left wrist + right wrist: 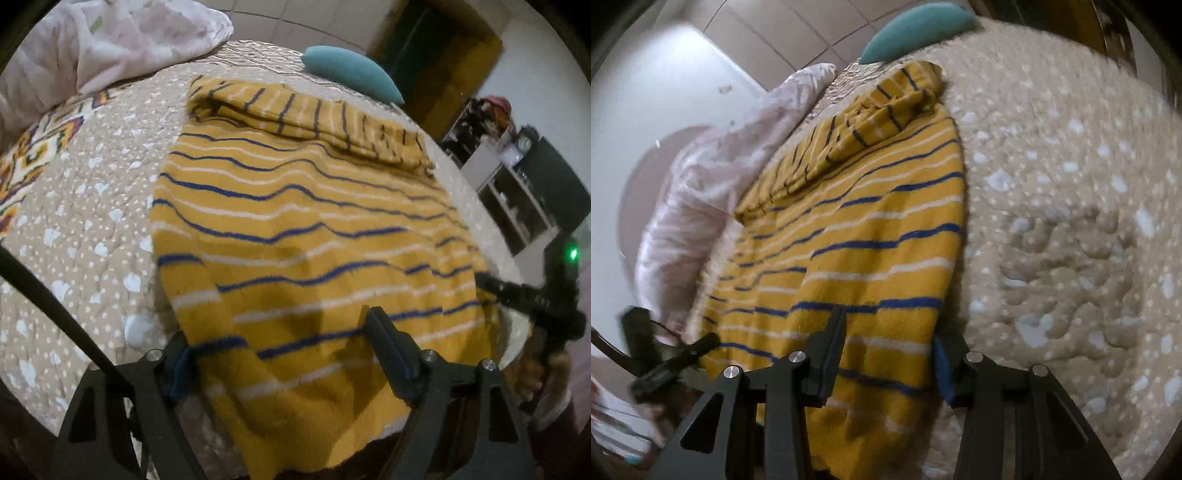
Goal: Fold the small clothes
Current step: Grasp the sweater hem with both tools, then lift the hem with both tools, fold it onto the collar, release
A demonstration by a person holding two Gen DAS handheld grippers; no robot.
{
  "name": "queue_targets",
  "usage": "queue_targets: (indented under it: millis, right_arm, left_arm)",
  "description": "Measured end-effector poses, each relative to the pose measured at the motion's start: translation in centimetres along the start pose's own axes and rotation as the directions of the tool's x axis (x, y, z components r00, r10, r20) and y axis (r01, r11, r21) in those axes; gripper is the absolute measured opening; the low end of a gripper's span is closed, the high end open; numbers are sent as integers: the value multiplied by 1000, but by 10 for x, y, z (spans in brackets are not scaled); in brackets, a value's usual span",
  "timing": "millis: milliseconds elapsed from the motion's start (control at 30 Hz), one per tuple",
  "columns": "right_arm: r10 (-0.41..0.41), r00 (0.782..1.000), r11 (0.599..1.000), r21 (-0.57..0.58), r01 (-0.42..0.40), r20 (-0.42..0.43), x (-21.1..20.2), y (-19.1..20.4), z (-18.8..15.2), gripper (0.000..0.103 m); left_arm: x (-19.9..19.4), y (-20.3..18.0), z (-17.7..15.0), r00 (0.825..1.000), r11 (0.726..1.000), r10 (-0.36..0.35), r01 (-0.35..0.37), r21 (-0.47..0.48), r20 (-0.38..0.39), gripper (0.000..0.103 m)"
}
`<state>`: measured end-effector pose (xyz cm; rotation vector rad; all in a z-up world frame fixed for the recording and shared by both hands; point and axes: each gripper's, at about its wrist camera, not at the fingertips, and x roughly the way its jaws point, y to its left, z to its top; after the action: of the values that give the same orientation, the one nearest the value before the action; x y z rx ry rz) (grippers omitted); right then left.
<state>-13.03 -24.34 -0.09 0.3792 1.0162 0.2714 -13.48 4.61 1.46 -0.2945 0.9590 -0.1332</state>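
Observation:
A mustard-yellow knitted garment [295, 221] with blue and white stripes lies flat on the bed, and its far end is folded back over itself. My left gripper [282, 343] stands open over the garment's near left corner, one finger off the cloth's edge and the other above the fabric. My right gripper [888, 347] is open over the near right corner of the garment [871, 229], with the cloth's edge running between its fingers. Neither pair of pads presses on the cloth. Each gripper also shows at the edge of the other's view: the right gripper [517, 295], the left gripper [665, 362].
The bed has a beige quilt [92, 206] with white spots. A crumpled white-pink blanket [110, 40] lies at the far left and a teal pillow [351, 74] behind the garment. Shelves [517, 192] stand beyond the bed's right side.

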Motion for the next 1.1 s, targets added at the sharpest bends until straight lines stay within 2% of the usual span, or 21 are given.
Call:
queue_targets:
  millis: [100, 200, 367, 467, 533, 600, 667, 733, 833, 900, 967, 1033, 1100]
  right_arm:
    - [-106, 994, 991, -77, 106, 10, 0, 18, -7, 48]
    - [-161, 987, 981, -106, 163, 22, 0, 24, -11, 48]
    - [-174, 984, 978, -111, 176, 29, 0, 24, -11, 48]
    - [-167, 985, 980, -105, 170, 36, 2, 25, -11, 48]
    - [-134, 990, 986, -89, 138, 45, -2, 22, -14, 48]
    - [-59, 997, 997, -55, 61, 49, -6, 17, -19, 43]
    - [47, 998, 999, -19, -46, 43, -10, 9, -25, 31]
    - [114, 993, 993, 5, -114, 34, -12, 4, -31, 30]
    - [162, 987, 986, 27, -162, 18, -10, -2, -38, 29]
    - [184, 983, 982, 41, -185, 18, -9, -6, -40, 29]
    - [196, 981, 979, 49, -196, 16, -8, -6, -42, 29]
    - [195, 981, 979, 57, -196, 16, -5, -1, -45, 29]
    - [185, 983, 980, 65, -186, 22, -1, 3, -49, 28]
  left_arm:
    - [1, -2, -2, 1000, 1000, 26, -26, 1, 3, 78]
    - [4, -4, -1, 998, 998, 61, -61, 6, 8, 79]
    - [8, -15, -5, 993, 991, 120, -121, 57, 20, 88]
    - [8, -15, -8, 992, 991, 122, -124, 58, 41, 90]
    - [6, -15, -8, 993, 992, 110, -112, 53, 34, 90]
    - [0, -13, -6, 996, 996, 82, -82, 29, 23, 80]
    - [-7, -4, -4, 999, 1000, 26, -26, -15, 19, 44]
    - [-10, 7, -3, 999, 996, -42, 43, -73, 5, 36]
    - [-9, 21, -5, 992, 982, -124, 123, -146, 0, 36]
    - [-6, 27, -7, 988, 972, -152, 149, -181, 2, 37]
    - [-4, 25, -7, 985, 968, -173, 170, -183, 4, 51]
    - [-3, 17, -6, 984, 970, -178, 177, -165, 7, 61]
    - [-2, 8, -6, 990, 982, -139, 137, -128, -1, 61]
